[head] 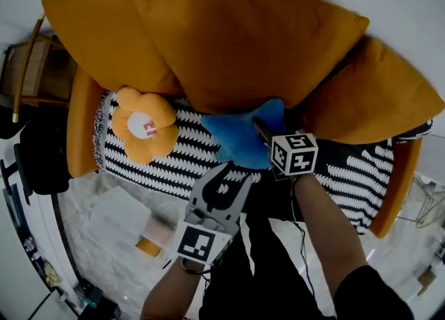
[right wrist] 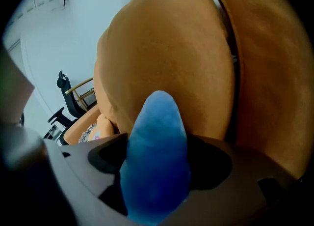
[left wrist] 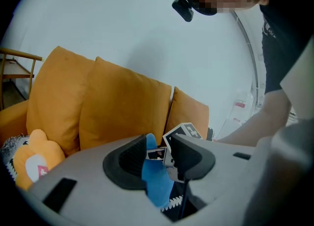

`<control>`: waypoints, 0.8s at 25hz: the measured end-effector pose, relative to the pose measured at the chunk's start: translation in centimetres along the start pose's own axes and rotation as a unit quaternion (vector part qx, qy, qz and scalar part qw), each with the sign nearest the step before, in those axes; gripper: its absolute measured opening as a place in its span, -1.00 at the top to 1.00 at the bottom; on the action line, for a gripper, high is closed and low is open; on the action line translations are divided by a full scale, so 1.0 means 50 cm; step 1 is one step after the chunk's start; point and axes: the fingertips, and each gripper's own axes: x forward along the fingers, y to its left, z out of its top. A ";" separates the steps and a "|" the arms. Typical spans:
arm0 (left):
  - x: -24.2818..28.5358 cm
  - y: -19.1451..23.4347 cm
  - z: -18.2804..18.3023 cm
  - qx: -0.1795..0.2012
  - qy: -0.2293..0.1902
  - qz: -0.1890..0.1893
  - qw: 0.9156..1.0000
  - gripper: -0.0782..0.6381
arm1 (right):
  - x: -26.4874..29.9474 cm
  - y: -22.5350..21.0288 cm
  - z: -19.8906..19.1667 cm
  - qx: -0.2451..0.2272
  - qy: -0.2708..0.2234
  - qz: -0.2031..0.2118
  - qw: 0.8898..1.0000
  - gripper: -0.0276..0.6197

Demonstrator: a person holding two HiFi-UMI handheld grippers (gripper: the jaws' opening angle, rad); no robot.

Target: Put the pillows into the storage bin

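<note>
From the head, looking steeply down on the orange sofa (head: 82, 127), high enough above it to take in the whole seat and the back cushions (head: 243, 40). In the left gripper view, facing those cushions from low at the sofa's front edge; in the right gripper view, from just over the seat, very close. Shared by all three: the blue pillow (head: 240, 141) on the sofa's seat.

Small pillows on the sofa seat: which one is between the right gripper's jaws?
The blue star pillow: one of its points stands between the jaws of the right gripper. The orange flower pillow lies apart, untouched.
</note>
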 end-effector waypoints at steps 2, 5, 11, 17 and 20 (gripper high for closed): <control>0.002 0.002 -0.002 -0.002 0.000 0.000 1.000 0.39 | 0.003 0.000 -0.001 -0.005 0.004 -0.002 1.000 -0.25; -0.002 0.003 -0.004 -0.001 0.001 0.000 1.000 0.39 | 0.001 0.002 -0.006 -0.004 0.010 -0.002 1.000 -0.13; -0.024 -0.007 0.009 0.007 -0.005 0.003 1.000 0.39 | -0.026 0.015 -0.011 -0.014 0.015 -0.002 1.000 0.10; -0.064 -0.031 0.037 0.012 -0.020 0.011 1.000 0.39 | -0.099 0.049 -0.011 -0.034 0.006 0.005 0.999 0.18; -0.090 -0.050 0.054 0.017 -0.028 0.013 0.999 0.39 | -0.152 0.075 0.002 -0.067 -0.011 0.010 0.998 0.21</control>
